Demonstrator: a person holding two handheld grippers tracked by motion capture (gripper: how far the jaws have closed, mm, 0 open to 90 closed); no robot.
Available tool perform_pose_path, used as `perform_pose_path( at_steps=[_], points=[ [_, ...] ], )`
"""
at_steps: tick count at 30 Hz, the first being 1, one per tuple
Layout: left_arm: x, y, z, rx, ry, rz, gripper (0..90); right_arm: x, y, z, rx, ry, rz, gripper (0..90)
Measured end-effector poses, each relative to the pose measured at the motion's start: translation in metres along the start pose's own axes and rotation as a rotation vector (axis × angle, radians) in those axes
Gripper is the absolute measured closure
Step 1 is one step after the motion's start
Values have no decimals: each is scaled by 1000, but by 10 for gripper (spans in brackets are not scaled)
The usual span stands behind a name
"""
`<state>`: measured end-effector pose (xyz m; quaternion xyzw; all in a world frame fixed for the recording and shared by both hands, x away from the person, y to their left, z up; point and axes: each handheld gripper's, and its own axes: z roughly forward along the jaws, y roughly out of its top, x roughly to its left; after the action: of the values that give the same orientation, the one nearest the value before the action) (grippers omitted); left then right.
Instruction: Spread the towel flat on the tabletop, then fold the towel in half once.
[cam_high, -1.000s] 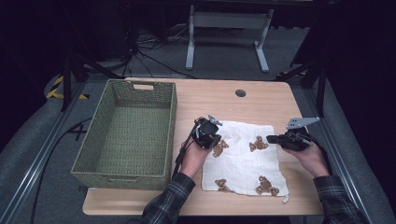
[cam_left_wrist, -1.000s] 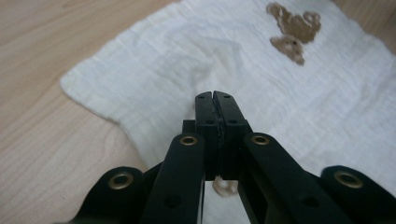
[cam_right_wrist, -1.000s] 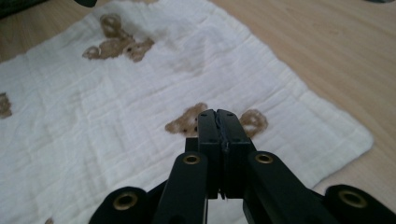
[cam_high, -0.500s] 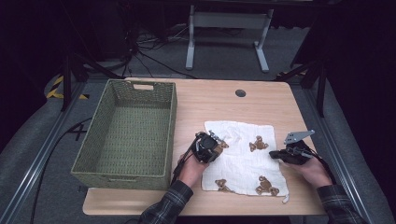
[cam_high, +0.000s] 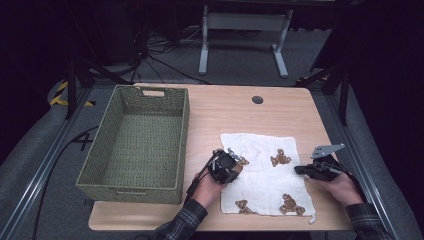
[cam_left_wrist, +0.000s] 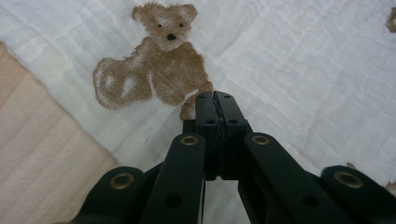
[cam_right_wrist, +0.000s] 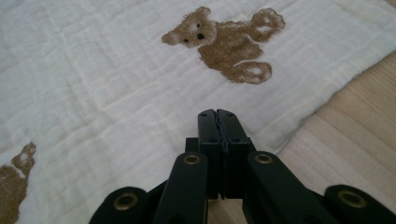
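Near edge of bench (cam_high: 165, 222): the person's two forearms come in here, one claw in each hand.
Cloth (cam_high: 265, 175): a white muslin square printed with brown teddy bears, lying flat on the right half of the bench, its near edge close to the bench's near edge.
Left claw (cam_high: 231, 169): over the cloth's left edge; in the left gripper view (cam_left_wrist: 215, 99) its jaws are pressed together with nothing between them, tips just short of a bear print (cam_left_wrist: 156, 77).
Right claw (cam_high: 299, 170): at the cloth's right edge; in the right gripper view (cam_right_wrist: 217, 115) its jaws are likewise together and empty, above the fabric near its border with bare wood.
Step in hand: most likely the approach to the cloth's two side edges, ahead of a fold or lift.
Next move: each claw would have to part its jaws, then pinch a side edge.
Basket (cam_high: 137, 142): woven, green, empty, on the left, reaching to the far side.
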<state>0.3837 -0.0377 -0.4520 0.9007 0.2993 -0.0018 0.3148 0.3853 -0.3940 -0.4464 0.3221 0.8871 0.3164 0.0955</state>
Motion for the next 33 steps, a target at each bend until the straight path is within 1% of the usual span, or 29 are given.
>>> perform_pose_path(
  at_steps=[1,2,3,4,5,6,7,8,9,10,11,12,13,15,17,18,19,20,21,22,23,24,26,28,29,30,31,32,33],
  points=[
    [-3,-1,1,-7,-11,1,895,1,-3,-2,3,1,1,897],
    [-5,-1,1,4,-9,3,895,1,-4,-3,2,0,1,896],
    [-10,0,2,8,-19,22,895,2,-5,-4,2,0,1,896],
    [-10,0,2,8,-19,22,894,2,-5,-4,2,0,1,896],
    [-13,0,2,13,-18,35,893,2,-6,-5,2,1,3,893],
    [-14,0,3,3,-13,33,893,2,-6,-5,2,1,3,893],
    [-14,0,3,3,-15,35,889,2,-6,-5,1,1,2,881],
    [-13,1,2,3,-7,34,883,1,-6,-5,-4,1,1,872],
    [-11,3,1,-5,-1,37,872,2,-5,-6,-8,0,0,865],
    [-9,4,-1,-20,-2,24,862,1,-4,-7,-14,-4,-3,854],
    [-7,7,-3,-20,7,20,853,1,-2,-8,-27,-4,-3,847],
    [-5,8,-3,-32,15,15,836,0,-1,-9,-37,-2,2,829],
    [-2,11,-5,-41,22,18,819,0,1,-9,-39,-12,-3,818],
    [3,16,-7,-58,44,-1,785,-4,5,-11,-57,-14,-2,784],
    [8,19,-8,-56,62,-16,743,-7,8,-12,-71,-28,-4,755],
    [12,21,-9,-52,78,-13,724,-9,10,-13,-76,-33,-2,739],
    [17,23,-9,-58,87,-20,707,-11,12,-13,-83,-35,-1,733],
    [17,23,-9,-58,87,-20,706,-11,12,-13,-83,-35,-1,733],
    [21,24,-9,-71,89,-31,706,-15,15,-14,-91,-38,2,720],
    [24,25,-9,-55,95,-40,692,-17,18,-14,-103,-45,1,716],
    [27,28,-8,-41,101,-34,679,-19,21,-14,-107,-42,2,715],
    [31,30,-7,-46,106,-34,665,-21,23,-14,-112,-43,6,708],
    [34,34,-8,-63,115,-45,659,-26,28,-11,-110,-48,-2,705],
    [38,39,-7,-57,136,-41,652,-30,32,-9,-111,-56,-2,705],
    [41,42,-8,-60,134,-40,652,-32,34,-8,-110,-55,-3,701],
    [43,44,-8,-69,151,-39,648,-34,36,-7,-114,-60,-2,702],
    [45,46,-8,-68,164,-44,648,-37,37,-6,-130,-65,5,702],
    [48,48,-8,-59,170,-47,641,-40,39,-5,-130,-61,11,701],
    [51,49,-8,-65,178,-54,641,-43,40,-3,-114,-70,8,701]
  ],
)
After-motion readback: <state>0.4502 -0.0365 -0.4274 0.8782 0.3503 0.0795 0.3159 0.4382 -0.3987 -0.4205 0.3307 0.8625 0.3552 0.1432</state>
